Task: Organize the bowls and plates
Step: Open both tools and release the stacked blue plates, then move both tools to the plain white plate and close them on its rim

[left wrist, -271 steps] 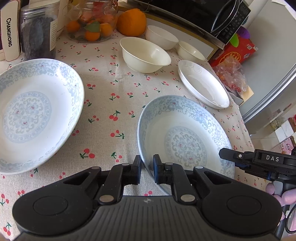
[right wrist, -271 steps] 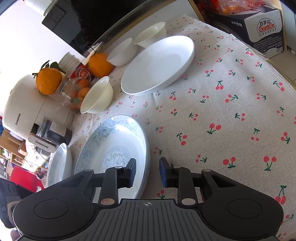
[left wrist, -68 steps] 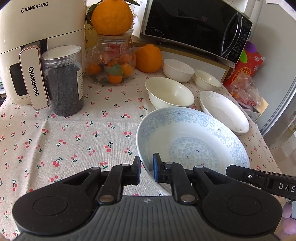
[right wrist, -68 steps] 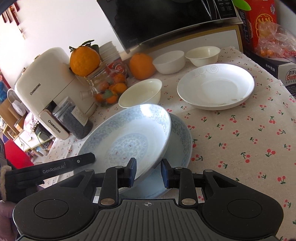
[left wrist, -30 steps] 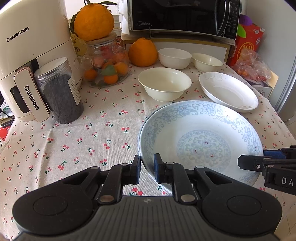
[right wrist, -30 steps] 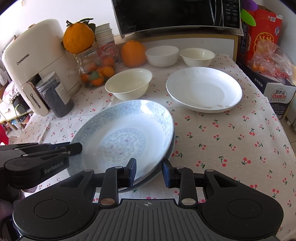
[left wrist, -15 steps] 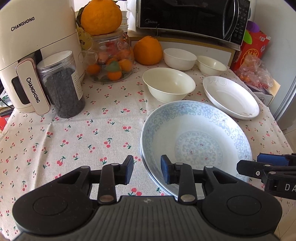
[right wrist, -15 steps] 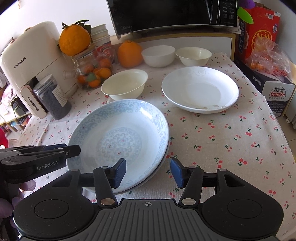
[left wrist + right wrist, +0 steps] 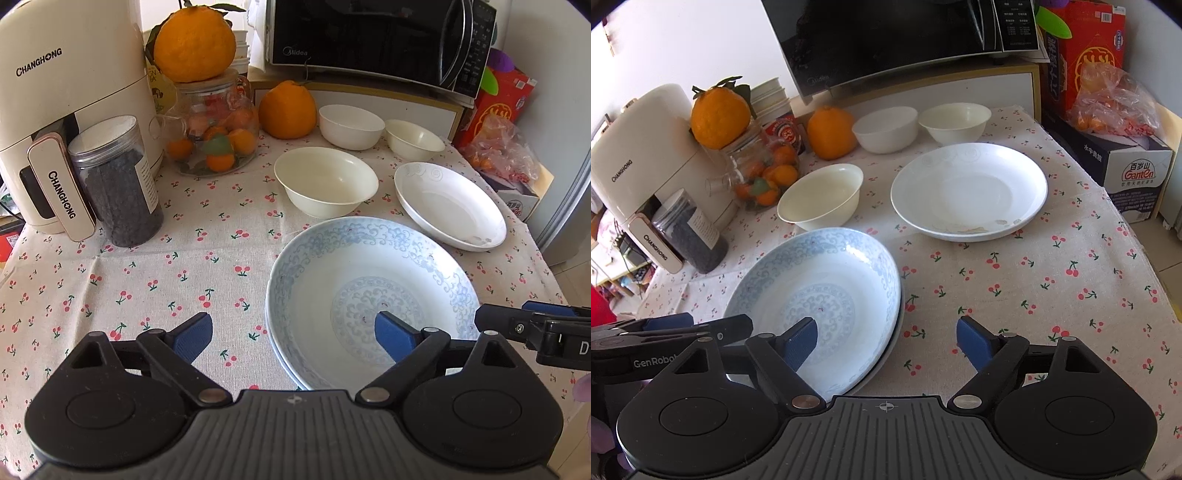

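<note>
I am holding my left gripper [image 9: 293, 336] level with its blue-padded fingers spread wide, while my right gripper [image 9: 886, 341], equally wide, is showing at its three o'clock.

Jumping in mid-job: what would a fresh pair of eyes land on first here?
The blue-patterned plates, stacked front and centre on the cherry tablecloth, with the open left gripper and open right gripper at either side. Behind sit the white plate, three cream bowls and the big orange on the fruit jar.
</note>
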{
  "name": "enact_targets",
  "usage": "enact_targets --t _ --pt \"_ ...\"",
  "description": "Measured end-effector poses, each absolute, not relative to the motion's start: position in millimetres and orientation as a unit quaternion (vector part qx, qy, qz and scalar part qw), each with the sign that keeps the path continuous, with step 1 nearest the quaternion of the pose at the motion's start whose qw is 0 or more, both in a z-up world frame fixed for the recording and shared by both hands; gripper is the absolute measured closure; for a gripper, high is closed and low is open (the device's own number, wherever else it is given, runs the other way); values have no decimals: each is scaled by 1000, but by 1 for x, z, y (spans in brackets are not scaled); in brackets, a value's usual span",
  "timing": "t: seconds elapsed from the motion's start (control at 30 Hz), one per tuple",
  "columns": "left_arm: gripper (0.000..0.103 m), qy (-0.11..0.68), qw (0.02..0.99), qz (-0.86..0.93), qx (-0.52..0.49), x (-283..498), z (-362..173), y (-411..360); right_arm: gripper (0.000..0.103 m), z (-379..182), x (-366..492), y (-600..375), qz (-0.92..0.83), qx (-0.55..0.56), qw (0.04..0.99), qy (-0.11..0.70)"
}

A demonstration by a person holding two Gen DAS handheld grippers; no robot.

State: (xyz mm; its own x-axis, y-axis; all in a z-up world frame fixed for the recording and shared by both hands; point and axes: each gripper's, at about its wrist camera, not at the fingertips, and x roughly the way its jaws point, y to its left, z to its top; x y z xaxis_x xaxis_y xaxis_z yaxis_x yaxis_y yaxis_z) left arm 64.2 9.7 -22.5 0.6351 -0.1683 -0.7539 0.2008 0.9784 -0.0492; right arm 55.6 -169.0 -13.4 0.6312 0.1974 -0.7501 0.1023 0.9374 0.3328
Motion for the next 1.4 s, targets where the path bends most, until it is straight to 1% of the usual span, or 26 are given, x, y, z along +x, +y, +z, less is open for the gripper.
enact_targets --t 0.07,0.2,0.4,0.6,0.73,0.83,1.0,1.1,1.33,1.4 --pt "4 412 905 -104 29 64 -20 5 10 -11 54 -173 19 174 889 422" --pt "1 405 907 -108 48 66 -16 -7 10 -4 58 -184 4 172 890 421" --pt "1 401 906 -120 63 77 -6 -23 7 16 69 -211 -34 187 895 403" --pt "1 392 909 -134 42 96 7 -43 6 22 80 -237 -55 205 902 376" --pt "1 383 913 -140 31 112 7 -54 6 13 86 -256 -69 229 902 360" --pt "1 380 913 -150 3 127 4 -60 6 0 94 -273 -81 259 892 362" --pt "9 385 901 -194 -49 147 -4 -71 6 -19 104 -303 -91 311 879 349" --pt "24 401 891 -204 -60 158 -15 -82 6 -31 109 -313 -94 336 872 344" --pt "43 419 884 -200 -65 174 -30 -95 6 -52 124 -321 -77 372 863 332" --pt "52 422 883 -195 -66 179 -34 -96 6 -57 129 -320 -71 382 860 330"
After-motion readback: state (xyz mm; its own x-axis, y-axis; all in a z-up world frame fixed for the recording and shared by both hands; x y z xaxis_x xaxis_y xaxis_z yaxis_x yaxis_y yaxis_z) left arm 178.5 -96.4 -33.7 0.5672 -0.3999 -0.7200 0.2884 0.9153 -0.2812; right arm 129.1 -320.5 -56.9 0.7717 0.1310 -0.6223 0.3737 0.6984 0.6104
